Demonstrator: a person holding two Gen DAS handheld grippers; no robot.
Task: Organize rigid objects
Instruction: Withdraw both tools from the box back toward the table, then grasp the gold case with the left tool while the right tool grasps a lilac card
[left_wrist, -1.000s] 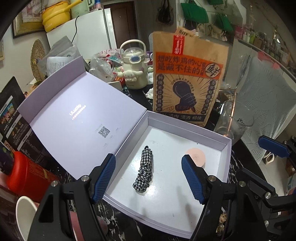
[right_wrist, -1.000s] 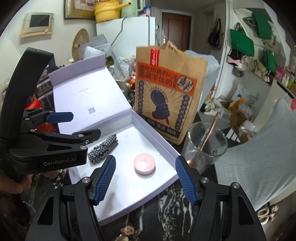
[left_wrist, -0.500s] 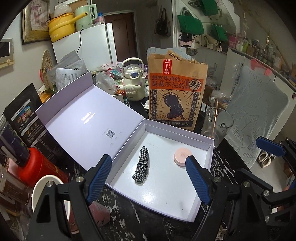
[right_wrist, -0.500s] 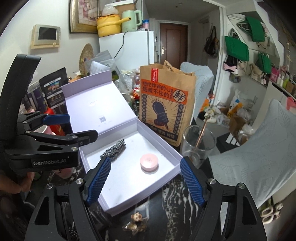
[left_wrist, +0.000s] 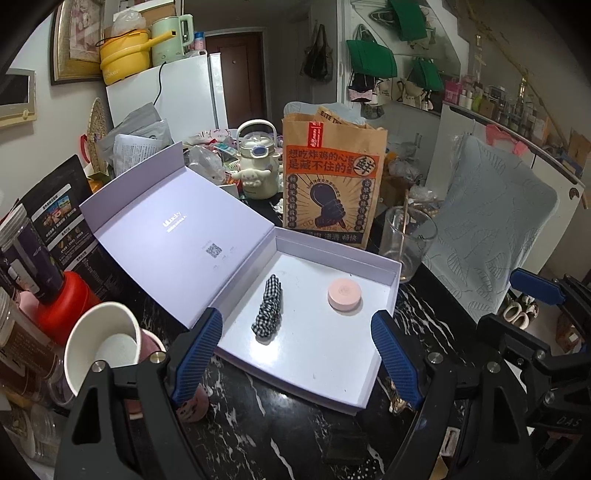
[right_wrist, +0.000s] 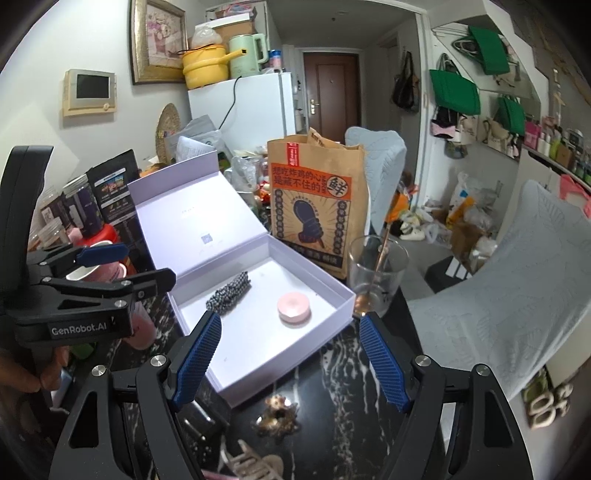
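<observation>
Both grippers, left (left_wrist: 297, 354) and right (right_wrist: 290, 356), jaws apart, empty. Ahead of both: open box (left_wrist: 384, 354) holding scrunchie (left_wrist: 268, 312) and pink disc (left_wrist: 344, 294). Risk: right gripper reaching forward-right clips glass (right_wrist: 376, 275), tipping it; trinket (right_wrist: 277, 413) under right gripper could get knocked off.

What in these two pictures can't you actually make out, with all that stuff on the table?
- Paper bag: its contents, in both views; its own printed front hides them.
- Small gold trinket in front of the box: right wrist view, too blurred to identify.
- White paper cup: left wrist view, its base is behind the left gripper.
- QR code on the box lid: too small to read.
</observation>
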